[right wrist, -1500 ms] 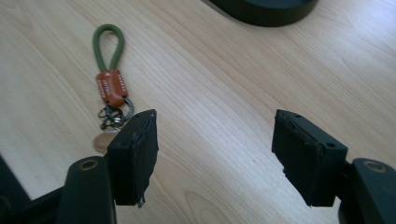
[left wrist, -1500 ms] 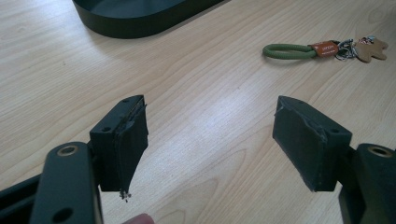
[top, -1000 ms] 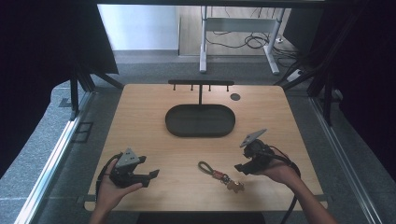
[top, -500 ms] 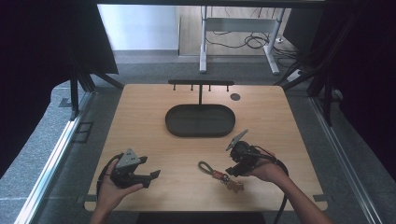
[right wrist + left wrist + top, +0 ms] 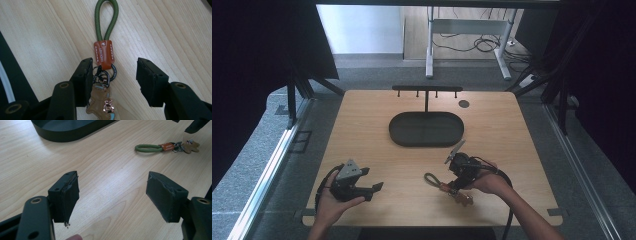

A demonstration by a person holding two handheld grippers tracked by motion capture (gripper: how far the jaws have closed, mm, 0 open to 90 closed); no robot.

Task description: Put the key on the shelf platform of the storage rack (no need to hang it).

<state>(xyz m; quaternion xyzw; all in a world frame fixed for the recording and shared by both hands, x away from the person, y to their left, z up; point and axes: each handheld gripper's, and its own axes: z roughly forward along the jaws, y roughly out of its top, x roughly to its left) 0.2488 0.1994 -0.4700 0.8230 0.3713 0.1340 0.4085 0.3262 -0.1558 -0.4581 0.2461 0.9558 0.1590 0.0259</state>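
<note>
Since a second ago the right gripper (image 5: pixel 112 75) has slid leftward across the light wooden table (image 5: pixel 522 145) and now straddles the key ring with its green cord loop, orange leather tab and brown charm (image 5: pixel 104 57); its jaws have just been closing, with the metal rings between them but the far pad not yet touching. The key ring lies flat near the table's front edge, well short of the black oval tray (image 5: pixel 426 129). The left gripper (image 5: pixel 112 195) hovers low over bare wood, its jaws spread wide with nothing between them.

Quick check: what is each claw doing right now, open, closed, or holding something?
Left claw: open, nothing between its jaws.
Right claw: open, jaws have just been closing around the keychain, right pad not yet touching.
</note>
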